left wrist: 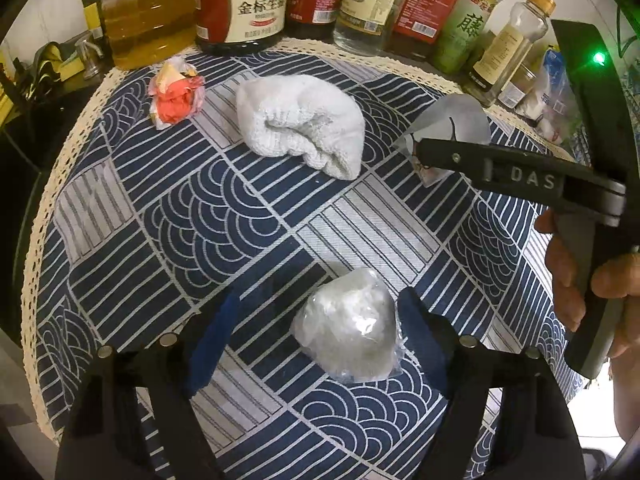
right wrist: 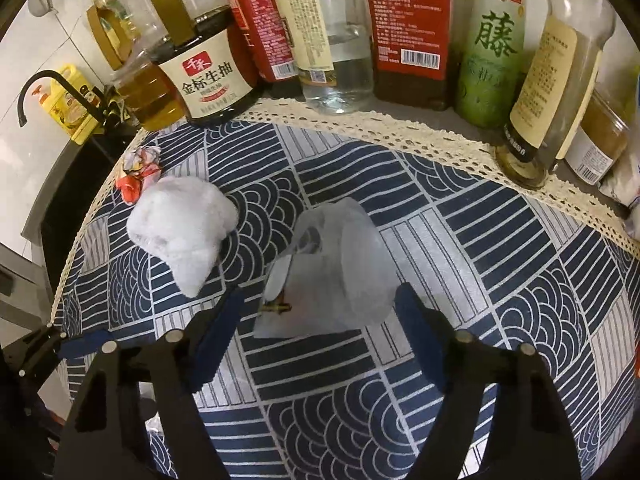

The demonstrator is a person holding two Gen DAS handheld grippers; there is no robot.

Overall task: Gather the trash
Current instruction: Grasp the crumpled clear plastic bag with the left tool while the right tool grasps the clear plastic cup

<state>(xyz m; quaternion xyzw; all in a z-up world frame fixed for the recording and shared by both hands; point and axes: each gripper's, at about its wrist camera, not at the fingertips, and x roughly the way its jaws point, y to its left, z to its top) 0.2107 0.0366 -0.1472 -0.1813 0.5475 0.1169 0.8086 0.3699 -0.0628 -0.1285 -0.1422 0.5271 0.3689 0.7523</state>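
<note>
- A kitchen tabletop under a navy-and-white patterned cloth with a lace edge; a row of sauce and oil bottles stands along the back, and a sink tap shows off to the left.
- Far left on the cloth lies a crumpled red-and-white wrapper, near the oil jug.
- Just beside it, towards the middle, sits a rolled white towel, probably not trash.
- The left gripper points steeply down with a clear plastic wad between its blue pads; the jaws stand partly open and the pads do not look pressed against it.
- The right gripper likewise straddles a translucent white plastic bag, jaws partly open, nothing gripped yet.
- My read: both hands are at the grasp step, one piece of trash each.
- Next calls for closing squarely on the soft plastic, low enough to catch it without snagging the cloth.
- The towel lies near the bag, so the right gripper should keep clear of it; the bottles stand well apart.
</note>
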